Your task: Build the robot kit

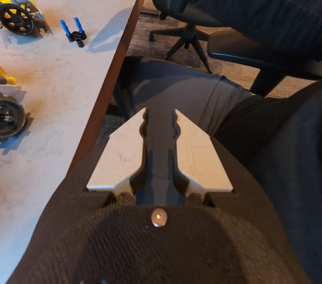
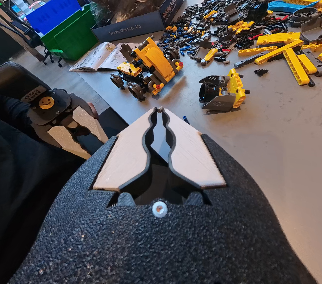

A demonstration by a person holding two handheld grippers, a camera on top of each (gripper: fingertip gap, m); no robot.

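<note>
My right gripper (image 2: 159,110) is shut on a small grey pin (image 2: 159,109), pinched at the very fingertips just above the near edge of the grey table (image 2: 261,136). A yellow and black toy vehicle (image 2: 148,68) stands beyond it, and a yellow and grey wheel assembly (image 2: 223,91) lies to the right. My left gripper (image 1: 160,112) is open and empty, off the table over a person's lap. It also shows in the right wrist view (image 2: 76,132). A black connector with two blue pins (image 1: 75,32) stands on the table to its left.
A large pile of loose black, yellow and blue parts (image 2: 226,19) covers the far right. An open dark box (image 2: 130,5), an instruction booklet (image 2: 99,58), and green (image 2: 69,42) and blue bins sit at the back left. An office chair (image 1: 191,38) stands on the carpet. There is about 15 cm between the tips of the two grippers.
</note>
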